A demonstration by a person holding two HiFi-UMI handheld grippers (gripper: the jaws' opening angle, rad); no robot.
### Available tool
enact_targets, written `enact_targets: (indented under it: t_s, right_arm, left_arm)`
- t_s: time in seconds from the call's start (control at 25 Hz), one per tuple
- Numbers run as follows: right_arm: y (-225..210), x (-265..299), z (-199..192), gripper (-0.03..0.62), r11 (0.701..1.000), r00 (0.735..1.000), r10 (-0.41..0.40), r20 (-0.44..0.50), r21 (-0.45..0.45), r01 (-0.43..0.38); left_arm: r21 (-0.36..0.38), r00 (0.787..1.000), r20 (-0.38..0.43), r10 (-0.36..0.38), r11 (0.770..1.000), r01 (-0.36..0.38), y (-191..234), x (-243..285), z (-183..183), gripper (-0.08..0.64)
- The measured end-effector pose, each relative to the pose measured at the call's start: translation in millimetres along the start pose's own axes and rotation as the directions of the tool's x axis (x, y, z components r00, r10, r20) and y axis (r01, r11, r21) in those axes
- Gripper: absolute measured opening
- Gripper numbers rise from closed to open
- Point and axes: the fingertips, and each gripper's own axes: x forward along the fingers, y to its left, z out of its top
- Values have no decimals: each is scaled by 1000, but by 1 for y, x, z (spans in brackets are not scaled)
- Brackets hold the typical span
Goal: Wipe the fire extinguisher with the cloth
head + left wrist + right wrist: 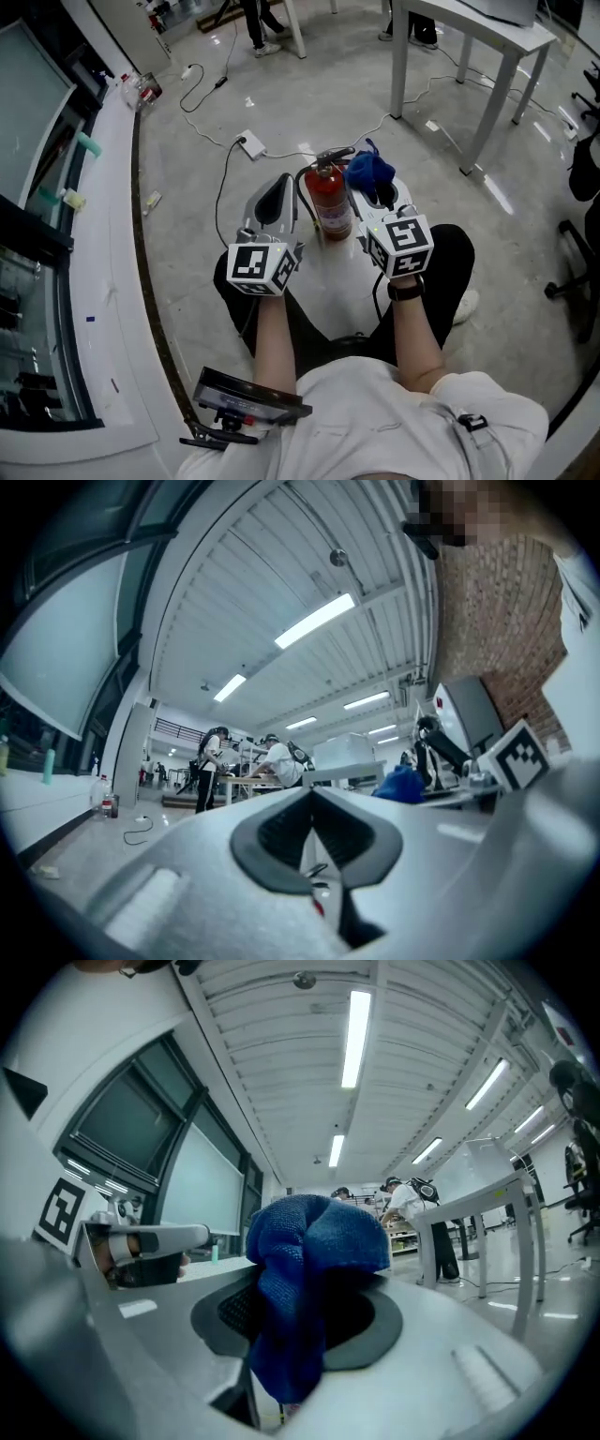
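I'm looking down at a glossy grey floor (pixel 525 187). A red fire extinguisher (pixel 330 202) stands upright on it. Behind the extinguisher and to its left lies a white power strip (pixel 251 143), and a black cable (pixel 219 192) curls from the strip past the extinguisher's left side. A white table (pixel 400 66) stands farther behind and to the right. A black office chair (pixel 574 281) stands well off to the right.

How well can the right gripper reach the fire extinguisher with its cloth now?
Probably yes, easily. The right gripper, shut on the blue cloth, is just beside the upright red fire extinguisher, and in the head view nothing lies between them.
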Motion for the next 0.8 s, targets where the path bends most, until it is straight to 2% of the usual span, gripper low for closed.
enact_targets:
  t_s: [0.08, 0.2, 0.28, 0.4, 0.52, 0.68, 0.8]
  right_arm:
    - [-8, 17, -20, 135, 999, 998, -31, -50, -10, 30]
    - [-2, 50, -61, 135, 998, 986, -37, -161, -58, 28]
    - [6, 78, -93, 135, 993, 970, -34, -242, -118, 5]
    - [18, 123, -137, 135, 987, 941, -35, -337, -159, -20]
    - [27, 155, -173, 135, 970, 903, -70, -424, -241, -38]
    - [48, 170, -217, 135, 947, 862, -62, -502, -303, -108]
    - [65, 170, -246, 133, 917, 857, -81, -509, -375, -136]
  left_arm:
    - [-28, 1000, 7, -8, 1000, 8, 13, 9, -8, -2]
    - [-62, 1000, 1, -7, 998, 7, 34, 18, -28, -2]
    - [-78, 1000, -8, 2, 997, -3, 48, 25, -42, -2]
    - [-93, 1000, -24, -8, 996, 5, 64, 35, -58, -2]
    - [-107, 999, -41, -5, 994, 0, 85, 41, -72, -2]
    - [-122, 998, -54, 30, 992, -37, 111, 47, -84, -2]
    - [-124, 997, -64, 45, 991, -52, 122, 47, -88, -2]
